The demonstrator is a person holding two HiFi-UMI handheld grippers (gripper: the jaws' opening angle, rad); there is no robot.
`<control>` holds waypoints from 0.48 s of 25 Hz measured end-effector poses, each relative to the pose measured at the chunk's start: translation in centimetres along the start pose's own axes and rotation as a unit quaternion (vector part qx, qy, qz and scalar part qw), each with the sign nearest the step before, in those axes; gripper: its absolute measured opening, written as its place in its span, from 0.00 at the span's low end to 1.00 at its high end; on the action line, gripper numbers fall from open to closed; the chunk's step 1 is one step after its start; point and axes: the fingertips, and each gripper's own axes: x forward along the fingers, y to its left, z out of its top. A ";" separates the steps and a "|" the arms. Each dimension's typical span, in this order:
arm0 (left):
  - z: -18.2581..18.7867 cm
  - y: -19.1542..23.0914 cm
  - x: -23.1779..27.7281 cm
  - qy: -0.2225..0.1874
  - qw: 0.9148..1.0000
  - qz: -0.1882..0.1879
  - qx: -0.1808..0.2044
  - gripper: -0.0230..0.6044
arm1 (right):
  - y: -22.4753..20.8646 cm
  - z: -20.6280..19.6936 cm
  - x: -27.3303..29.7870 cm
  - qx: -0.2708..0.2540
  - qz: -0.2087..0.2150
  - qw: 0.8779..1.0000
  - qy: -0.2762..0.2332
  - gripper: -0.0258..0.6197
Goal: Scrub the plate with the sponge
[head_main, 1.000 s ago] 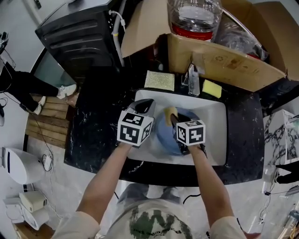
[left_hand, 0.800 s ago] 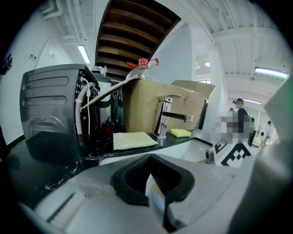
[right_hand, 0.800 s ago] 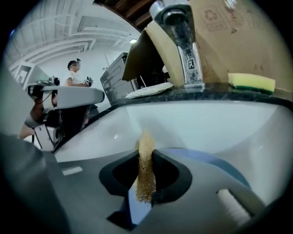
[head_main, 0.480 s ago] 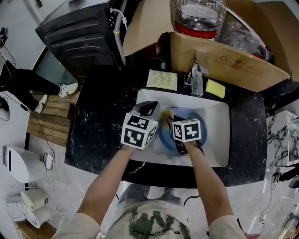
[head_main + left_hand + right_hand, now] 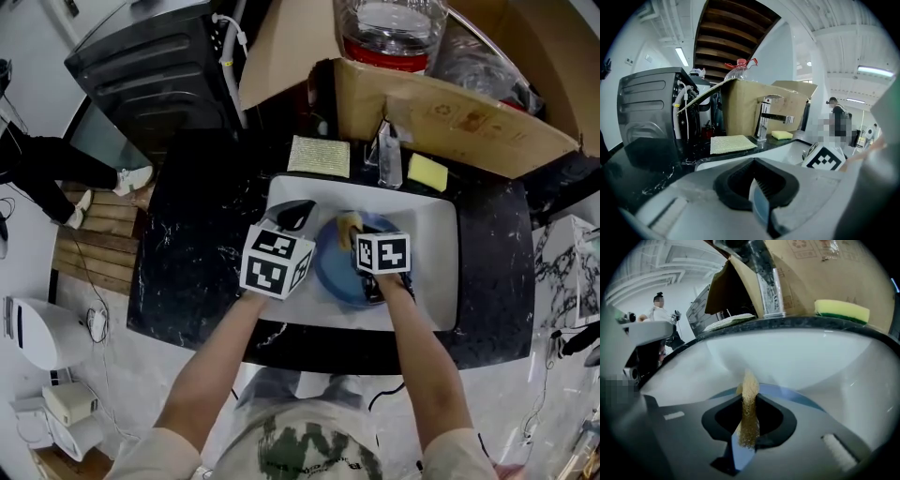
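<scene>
Swept the sponge (image 5: 350, 227) back across the plate (image 5: 339, 277) since half a second ago, from its left part toward its far rim; looks like one stroke of a to-and-fro scrub.

Pinches the sponge in the right gripper (image 5: 746, 425), jaws pressed onto its flat sides so that it stands on edge and pokes out past the tips. Leaves a free end to rub on the blue surface, probably so that no hard jaw scrapes it.

Clamps the plate's left rim in the left gripper (image 5: 758, 190), jaws closed on the thin blue edge. Judged as an anchor, to stop the plate from sliding or spinning under the rubbing.

Holds the plate down inside the white sink (image 5: 433, 244), likely to catch drips. Works both grippers close together over the basin, well in front of the tap (image 5: 389, 161).

Leaves a spare yellow sponge (image 5: 427, 174) and a cloth (image 5: 319, 157) untouched on the counter behind the sink, one on each side of the tap.
</scene>
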 end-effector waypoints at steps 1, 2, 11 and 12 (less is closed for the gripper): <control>0.0 -0.1 0.1 0.000 1.000 -0.001 0.000 0.04 | -0.5 0.0 -0.2 0.000 -0.006 1.000 0.001 0.15; 0.0 -0.1 0.1 0.001 1.000 -0.001 0.001 0.04 | -1.0 -0.1 -0.3 0.000 -0.011 1.000 0.003 0.15; -0.3 -0.6 0.4 0.009 1.000 0.000 0.007 0.04 | -5.2 -0.9 -2.4 -0.003 -0.056 0.998 0.023 0.15; -0.2 -0.7 0.4 0.009 1.000 -0.001 0.007 0.04 | -5.8 -1.0 -2.7 -0.003 -0.063 0.998 0.027 0.15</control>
